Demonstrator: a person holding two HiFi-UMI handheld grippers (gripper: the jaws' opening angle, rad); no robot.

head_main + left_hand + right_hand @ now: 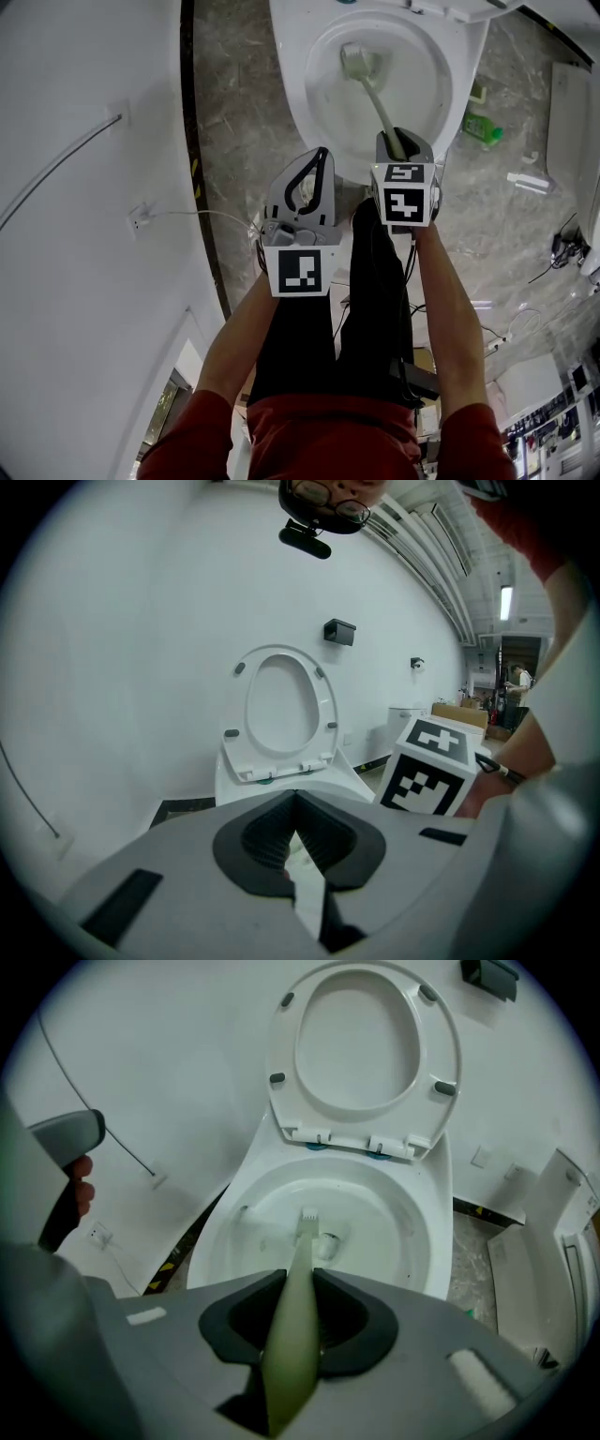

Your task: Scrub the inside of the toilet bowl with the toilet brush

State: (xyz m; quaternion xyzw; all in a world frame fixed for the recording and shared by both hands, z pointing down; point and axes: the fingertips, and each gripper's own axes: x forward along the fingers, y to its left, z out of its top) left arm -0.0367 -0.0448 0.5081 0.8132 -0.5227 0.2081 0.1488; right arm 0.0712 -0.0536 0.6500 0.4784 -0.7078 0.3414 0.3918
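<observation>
Over the bowl (323, 103), the right claw (405, 142) is clamped on the pale green brush (373, 94) handle, with the forearm stretched straight ahead. The bristle head sits down inside the bowl. Just left of it, the left claw (322, 159) hangs with its jaws together, holding nothing. Each claw's cube bears black-and-white square markers. The seat (366, 1054) stands upright.
</observation>
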